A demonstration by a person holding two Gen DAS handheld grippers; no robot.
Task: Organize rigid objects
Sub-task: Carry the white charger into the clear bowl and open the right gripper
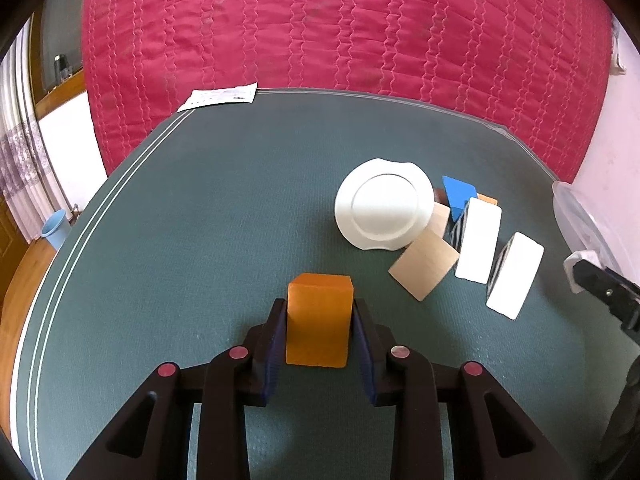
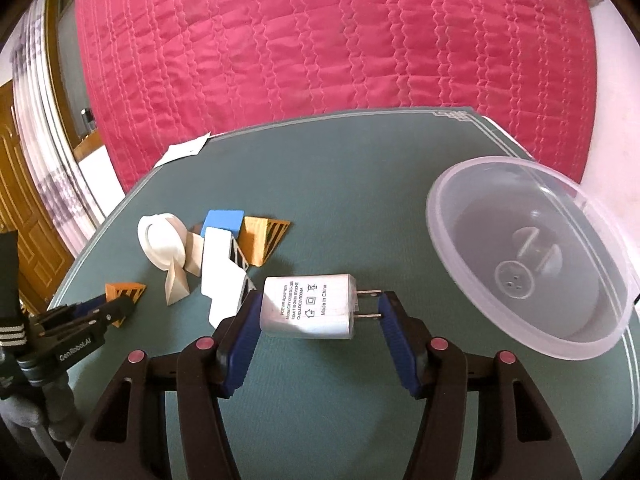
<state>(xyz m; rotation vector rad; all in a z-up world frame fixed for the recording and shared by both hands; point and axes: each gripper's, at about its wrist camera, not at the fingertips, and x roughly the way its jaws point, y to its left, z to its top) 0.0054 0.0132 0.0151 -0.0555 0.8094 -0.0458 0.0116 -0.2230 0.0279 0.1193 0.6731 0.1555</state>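
Observation:
My left gripper (image 1: 320,308) is shut on an orange wooden block (image 1: 318,320), pads pressed to both its sides, just above the green mat (image 1: 200,200). It also shows at the left of the right wrist view, where the left gripper (image 2: 116,312) holds the striped orange block (image 2: 124,290). My right gripper (image 2: 320,300) is shut on a white power adapter (image 2: 308,312). One pad presses on the adapter's flat end and the other on the tips of its two prongs. The adapter lies sideways between the jaws, label up.
A white plate (image 1: 384,208), pale wooden blocks (image 1: 424,268), two white blocks (image 1: 478,240), a blue wedge (image 1: 460,194) and an orange striped wedge (image 2: 264,240) cluster mid-mat. A clear plastic bowl (image 2: 532,264) stands at right. A paper slip (image 1: 220,98) lies at the far edge by a red quilt (image 1: 320,20).

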